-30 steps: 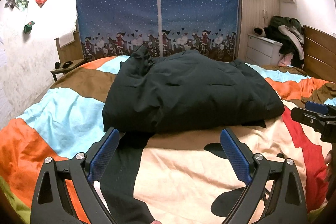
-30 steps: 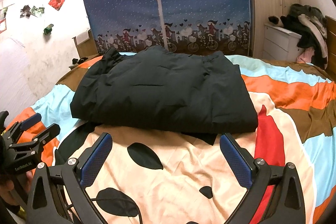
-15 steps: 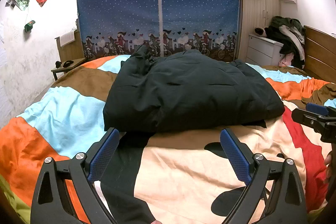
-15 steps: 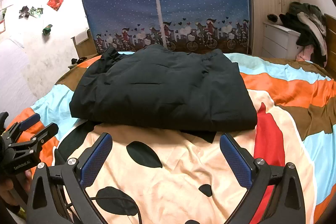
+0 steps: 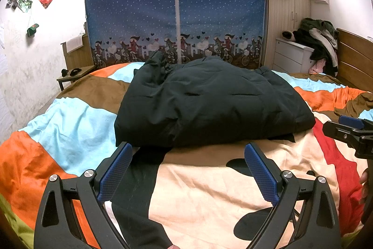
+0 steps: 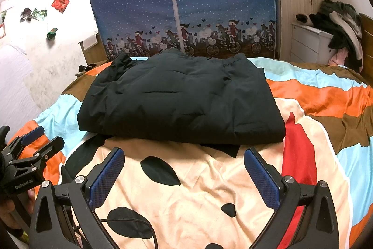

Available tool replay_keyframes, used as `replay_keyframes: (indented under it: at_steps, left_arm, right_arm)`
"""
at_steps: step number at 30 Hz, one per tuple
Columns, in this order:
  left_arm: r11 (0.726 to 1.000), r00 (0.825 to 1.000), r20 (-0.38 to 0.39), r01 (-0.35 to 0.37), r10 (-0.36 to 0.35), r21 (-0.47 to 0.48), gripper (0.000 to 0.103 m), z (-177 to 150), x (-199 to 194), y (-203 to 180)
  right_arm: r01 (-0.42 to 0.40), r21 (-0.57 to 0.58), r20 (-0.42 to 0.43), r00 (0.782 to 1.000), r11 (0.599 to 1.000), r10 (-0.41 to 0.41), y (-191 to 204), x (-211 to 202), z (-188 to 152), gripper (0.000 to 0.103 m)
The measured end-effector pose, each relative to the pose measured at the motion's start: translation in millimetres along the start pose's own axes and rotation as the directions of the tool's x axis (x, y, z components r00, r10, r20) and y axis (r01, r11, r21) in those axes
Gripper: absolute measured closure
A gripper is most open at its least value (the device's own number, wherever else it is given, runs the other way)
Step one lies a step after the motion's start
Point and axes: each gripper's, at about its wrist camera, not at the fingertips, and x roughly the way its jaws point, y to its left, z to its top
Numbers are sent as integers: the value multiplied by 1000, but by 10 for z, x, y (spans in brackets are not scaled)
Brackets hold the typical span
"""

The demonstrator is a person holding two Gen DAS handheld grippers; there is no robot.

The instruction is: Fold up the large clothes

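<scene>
One folded dark jacket point(image 5: 209, 102) at twelve o'clock on my striped bedspread point(image 5: 70, 123), two grippers, my left gripper point(image 5: 188, 158) and right gripper point(image 6: 184, 162), both spread wide, holding nothing.

A bed point(image 5: 70, 123) covered by a quilt point(image 6: 209, 190) in orange, light blue, brown, red and cream, printed with black leaf shapes, carries a folded dark padded coat point(image 5: 209, 104), which lies directly on the quilt's middle.
</scene>
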Motion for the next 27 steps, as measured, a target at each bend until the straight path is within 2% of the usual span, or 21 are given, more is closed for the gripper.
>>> replay_keyframes:
  at_steps: [27]
  left_arm:
    - [1000,1000,-1,-1,1,0,9,-4,-1,-15]
  right_arm:
    - [-1,5,-4,1000,1000,1,-16,-1,-6,0]
